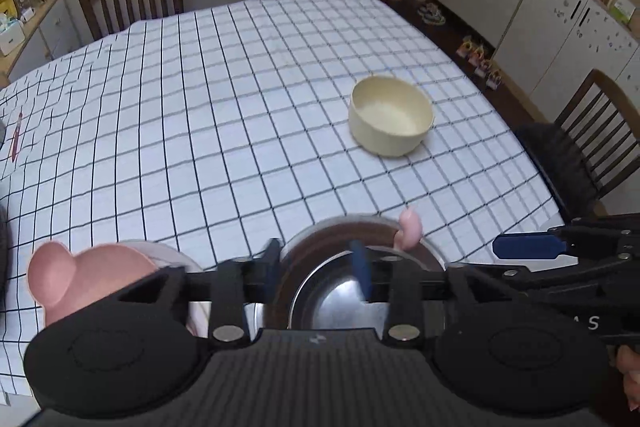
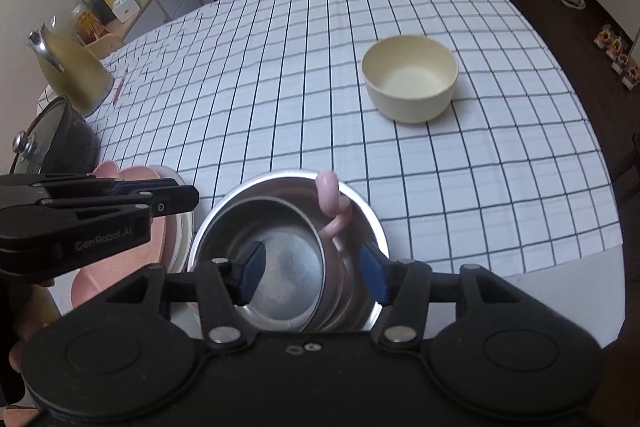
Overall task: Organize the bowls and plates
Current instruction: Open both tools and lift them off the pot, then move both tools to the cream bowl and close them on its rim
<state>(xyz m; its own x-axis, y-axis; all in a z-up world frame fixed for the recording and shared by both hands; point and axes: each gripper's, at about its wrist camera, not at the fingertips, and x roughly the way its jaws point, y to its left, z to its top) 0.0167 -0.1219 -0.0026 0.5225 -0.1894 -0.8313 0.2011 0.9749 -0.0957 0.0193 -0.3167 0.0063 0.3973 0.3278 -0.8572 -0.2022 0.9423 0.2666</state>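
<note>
Both grippers are hovering over the near edge of the checked tablecloth [image 2: 280,67]. The right gripper [image 2: 314,277] is sitting above a steel bowl [image 2: 280,267] nested in a wider steel bowl [image 2: 368,227], its fingers standing apart and pressing on nothing. The left gripper [image 1: 318,267] is hanging over the same steel stack, fingers likewise apart and empty.

A pink plate [image 2: 132,255] is lying just left of the stack, on a white dish. A pink hooked piece [image 2: 334,203] is rising from the wider bowl; what it is cannot be told.

Judged step: the steel bowls are stacked and released.

A cream bowl [image 2: 410,77] is sitting upright, mouth up, well apart at far right. Being round, it has no long axis. The next move is calling for a reach across and a grip over its rim
</note>
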